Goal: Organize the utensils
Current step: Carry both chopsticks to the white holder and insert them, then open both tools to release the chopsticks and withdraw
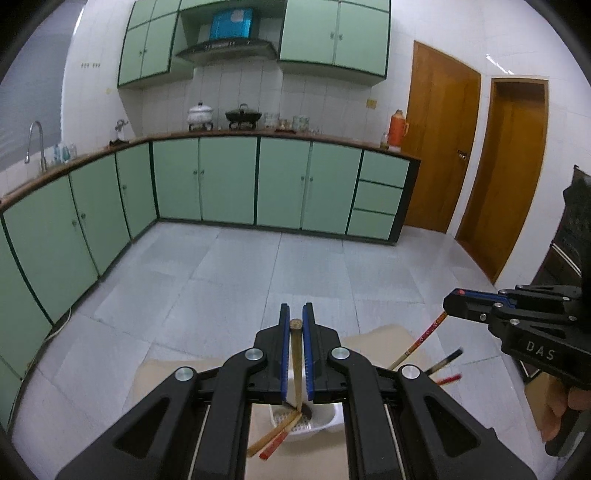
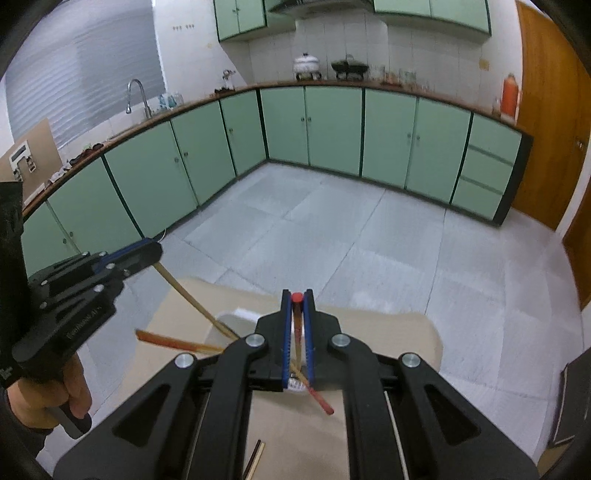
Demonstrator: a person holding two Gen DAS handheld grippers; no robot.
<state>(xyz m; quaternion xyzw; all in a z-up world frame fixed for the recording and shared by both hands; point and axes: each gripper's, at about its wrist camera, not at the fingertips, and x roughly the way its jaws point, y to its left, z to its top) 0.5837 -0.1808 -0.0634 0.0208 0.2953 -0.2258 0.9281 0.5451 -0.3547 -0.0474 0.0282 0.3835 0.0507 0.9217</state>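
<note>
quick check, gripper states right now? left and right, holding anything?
Left gripper: shut on a plain wooden chopstick, its lower end down in the white basket.
Right gripper: shut on a red-tipped chopstick.

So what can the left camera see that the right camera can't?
Only the left camera shows the blue box above the stove hood, the second wooden door, and the brown-topped chopstick end-on between its own fingers.

Only the right camera shows the window blinds, the loose chopstick lying on the table, and the red-topped chopstick between its own fingers.

Both show the white holder, the green cabinets, the faucet and the orange thermos.
</note>
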